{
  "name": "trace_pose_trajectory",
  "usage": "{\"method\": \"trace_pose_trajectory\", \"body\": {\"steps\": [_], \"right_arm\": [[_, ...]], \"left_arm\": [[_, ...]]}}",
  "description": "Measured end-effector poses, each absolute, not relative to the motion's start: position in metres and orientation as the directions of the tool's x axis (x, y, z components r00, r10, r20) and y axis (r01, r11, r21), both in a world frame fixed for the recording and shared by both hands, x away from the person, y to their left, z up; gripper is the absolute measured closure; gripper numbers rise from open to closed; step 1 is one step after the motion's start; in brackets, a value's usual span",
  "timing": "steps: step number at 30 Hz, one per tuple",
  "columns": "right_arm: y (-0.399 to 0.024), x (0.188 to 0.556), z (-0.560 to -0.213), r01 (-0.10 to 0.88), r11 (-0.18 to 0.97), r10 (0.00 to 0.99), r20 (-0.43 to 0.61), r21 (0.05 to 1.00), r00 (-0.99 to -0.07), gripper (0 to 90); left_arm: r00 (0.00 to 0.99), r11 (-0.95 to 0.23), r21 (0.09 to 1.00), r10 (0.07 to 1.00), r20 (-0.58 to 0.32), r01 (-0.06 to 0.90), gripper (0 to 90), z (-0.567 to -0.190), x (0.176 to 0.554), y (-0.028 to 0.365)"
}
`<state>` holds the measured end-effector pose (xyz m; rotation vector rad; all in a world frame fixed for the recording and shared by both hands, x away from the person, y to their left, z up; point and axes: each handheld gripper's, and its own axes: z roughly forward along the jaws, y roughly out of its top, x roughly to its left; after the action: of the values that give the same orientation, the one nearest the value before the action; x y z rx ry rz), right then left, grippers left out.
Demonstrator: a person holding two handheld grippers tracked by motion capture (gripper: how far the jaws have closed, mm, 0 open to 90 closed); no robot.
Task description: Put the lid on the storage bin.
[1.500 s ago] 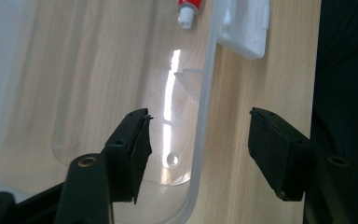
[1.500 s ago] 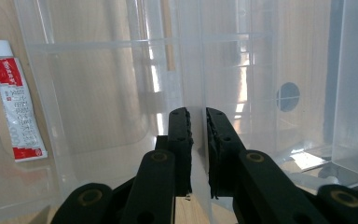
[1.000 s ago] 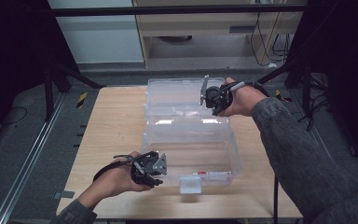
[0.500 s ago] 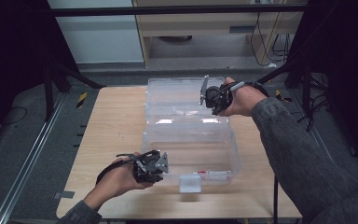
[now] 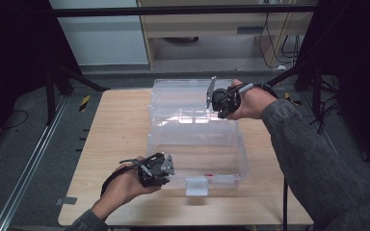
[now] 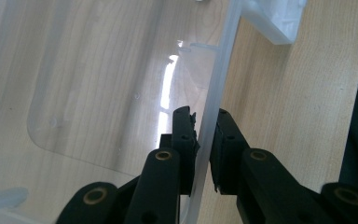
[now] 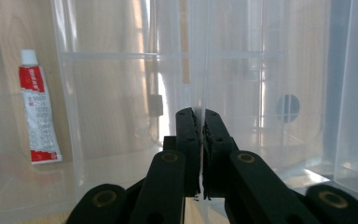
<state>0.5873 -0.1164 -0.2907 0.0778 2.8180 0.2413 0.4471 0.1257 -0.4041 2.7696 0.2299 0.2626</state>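
Observation:
A clear plastic bin [image 5: 243, 144] sits in the middle of the wooden table [image 5: 115, 125], and its clear lid [image 5: 183, 94] rises behind it. A red and white tube [image 7: 37, 114] lies on the bin's floor, close to the front wall [image 5: 217, 176]. My left gripper [image 5: 166, 168] is at the bin's near left corner. It is shut on the bin's rim [image 6: 214, 88], with one jaw on each side of the rim [image 6: 204, 116]. My right gripper [image 5: 217, 98] is at the far right. It is shut on a thin clear edge of the lid [image 7: 198, 114].
A white latch [image 5: 196, 186] hangs on the bin's front wall and also appears close up [image 6: 275, 21]. Bare table lies to the left of the bin. A metal rail [image 5: 26, 168] runs along the floor at the left, and a dark stand [image 5: 53, 82] is behind it.
The left hand has edged slightly towards the bin's corner. The right hand, the bin and the lid have stayed still.

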Motion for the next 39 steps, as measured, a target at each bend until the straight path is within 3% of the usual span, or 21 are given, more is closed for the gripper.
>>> {"method": "trace_pose_trajectory", "body": {"steps": [13,14,16,29,30,39], "right_arm": [[-0.114,0.558,-0.285,-0.016,0.985,0.043,-0.332,0.172,-0.942,88.0],[-0.115,0.553,-0.284,-0.024,0.984,0.037,-0.334,0.179,-0.942,88.0],[-0.115,0.551,-0.284,-0.027,0.983,0.036,-0.336,0.181,-0.941,88.0],[-0.116,0.520,-0.287,-0.061,0.982,0.009,-0.365,0.181,-0.931,87.6],[-0.116,0.518,-0.287,-0.065,0.982,0.005,-0.365,0.180,-0.931,87.5],[-0.117,0.532,-0.286,-0.047,0.984,0.019,-0.357,0.173,-0.934,86.6]], "left_arm": [[0.968,-0.921,0.362,0.207,0.143,0.143,80.6,-0.405,0.447,0.126],[0.961,-0.911,0.369,0.247,0.122,0.187,80.6,-0.406,0.444,0.126],[0.968,-0.921,0.362,0.207,0.143,0.143,80.6,-0.405,0.448,0.126],[0.966,-0.917,0.368,0.220,0.139,0.156,79.7,-0.406,0.448,0.126],[0.958,-0.906,0.375,0.259,0.123,0.197,79.6,-0.407,0.445,0.126],[0.957,-0.911,0.375,0.246,0.157,0.173,79.3,-0.407,0.451,0.123]]}}
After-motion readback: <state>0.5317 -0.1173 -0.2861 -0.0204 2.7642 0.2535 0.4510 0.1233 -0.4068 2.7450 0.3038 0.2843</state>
